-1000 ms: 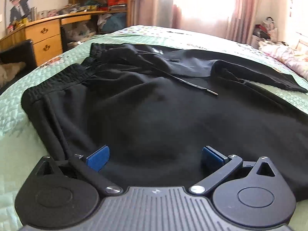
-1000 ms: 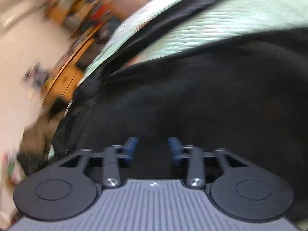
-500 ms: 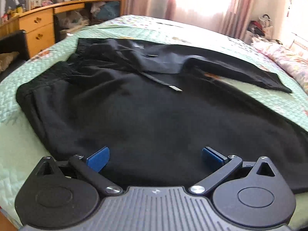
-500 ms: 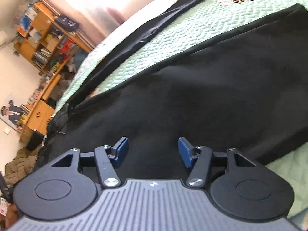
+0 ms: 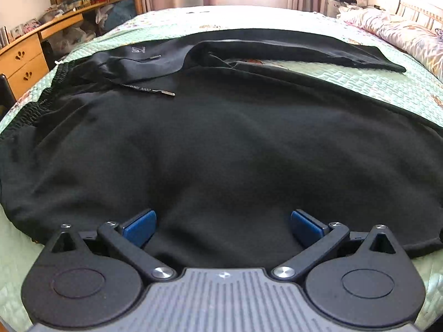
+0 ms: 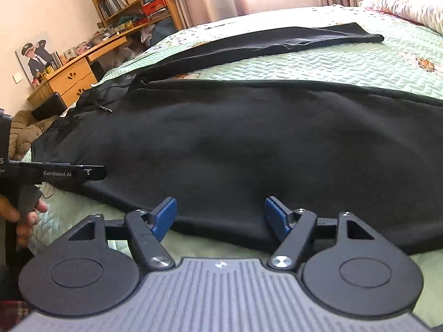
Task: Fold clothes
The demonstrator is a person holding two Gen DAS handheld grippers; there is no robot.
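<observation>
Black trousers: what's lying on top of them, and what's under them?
On the black trousers, only their own drawstring lies near the waistband. Underneath is the green quilted bedspread, showing between the legs and around the edges; anything beneath the cloth itself is hidden.

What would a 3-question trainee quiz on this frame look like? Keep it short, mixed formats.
1. True or false: the left gripper is shut on the black trousers.
2. The drawstring lies near the: A) waistband B) leg cuff C) pillow.
3. Fill in: the trousers lie on a green quilted ____.

Key: 1 false, both it and the right gripper are open; 2 A; 3 bedspread.
</observation>
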